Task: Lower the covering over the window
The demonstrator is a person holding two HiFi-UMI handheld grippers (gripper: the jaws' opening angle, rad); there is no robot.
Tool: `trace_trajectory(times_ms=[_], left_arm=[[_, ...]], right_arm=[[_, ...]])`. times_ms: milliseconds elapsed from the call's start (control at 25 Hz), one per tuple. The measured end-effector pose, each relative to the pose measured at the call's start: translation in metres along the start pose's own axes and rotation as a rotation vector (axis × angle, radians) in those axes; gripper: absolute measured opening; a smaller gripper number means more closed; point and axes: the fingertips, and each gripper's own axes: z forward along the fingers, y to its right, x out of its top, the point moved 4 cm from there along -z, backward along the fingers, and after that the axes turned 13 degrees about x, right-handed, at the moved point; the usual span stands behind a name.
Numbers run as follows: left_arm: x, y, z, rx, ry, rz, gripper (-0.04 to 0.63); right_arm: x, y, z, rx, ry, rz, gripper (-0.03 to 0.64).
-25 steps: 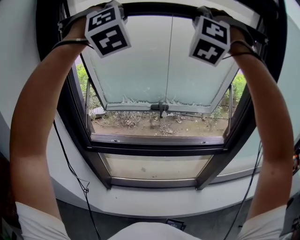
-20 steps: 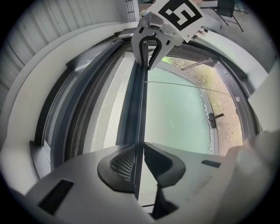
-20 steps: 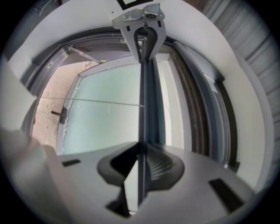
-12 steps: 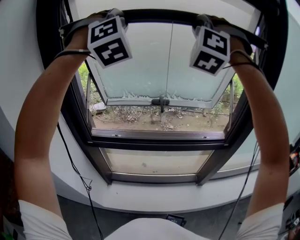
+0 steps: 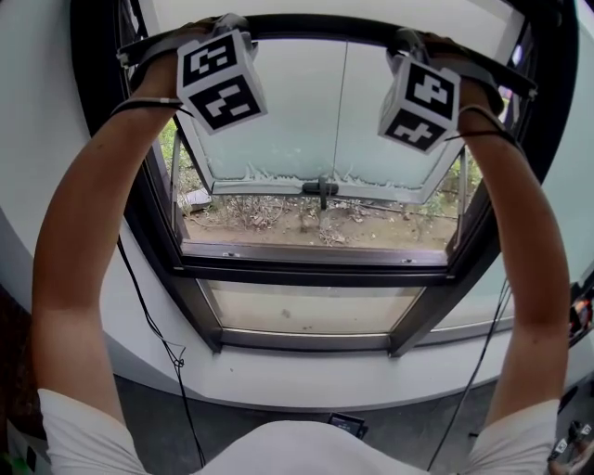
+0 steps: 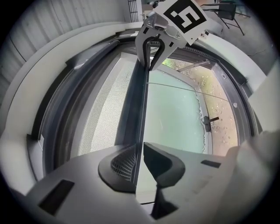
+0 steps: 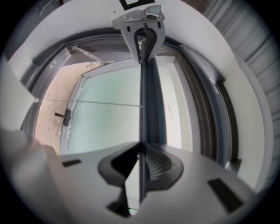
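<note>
**Both claws clamped on the screen's pull bar, high in the window**

The dark pull bar (image 5: 316, 28) of the screen runs across the top of the window opening, with nearly all of the opening below it uncovered. In the left gripper view, grey mesh (image 6: 103, 109) stretches away from one side of the bar.

The left gripper (image 6: 139, 162) grips the bar near its left end. Its jaws have just been closing, and the bar's thin edge is pinched between the pads. The right gripper (image 7: 141, 164) grips the same bar near the right end, its jaws pressed on the edge in the same way. Both arms reach up and forward, and the marker cubes sit just under the bar.

Beyond the bar, a glass sash (image 5: 306, 121) is swung outward, with a dark handle (image 5: 320, 188) at its lower edge. Under the sash lies bare ground with dry weeds (image 5: 306, 227). The dark window frame (image 5: 306, 276) surrounds it all, and a black cable (image 5: 148, 325) hangs down the wall at the left.
</note>
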Motion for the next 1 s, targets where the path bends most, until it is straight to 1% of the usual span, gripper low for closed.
trace_trajectory(times_ms=[280, 440, 560, 680, 800, 1000], left_arm=[[0.0001, -0.0027, -0.0011, -0.009, -0.005, -0.014, 0.052], [0.0, -0.0024, -0.0016, -0.027, -0.01, -0.021, 0.052], [-0.0002, -0.0004, -0.0009, -0.063, -0.02, -0.01, 0.052], [-0.0001, -0.0009, 0.0006, -0.118, -0.048, 0.013, 0.046], [0.002, -0.002, -0.0009, -0.158, -0.068, 0.027, 0.046], [0.006, -0.0056, -0.0036, -0.146, -0.045, 0.02, 0.044]], right_arm=[[0.0007, 0.0009, -0.0012, 0.01, -0.007, -0.004, 0.066], [0.0016, 0.0011, -0.0016, 0.05, -0.021, -0.008, 0.062], [0.002, 0.0004, -0.001, 0.096, -0.032, -0.009, 0.06], [0.0029, 0.0015, -0.0002, 0.139, -0.039, -0.013, 0.058], [0.0026, 0.0026, -0.0029, 0.156, -0.039, -0.015, 0.055], [0.0036, 0.0022, -0.004, 0.183, -0.051, -0.023, 0.049]])
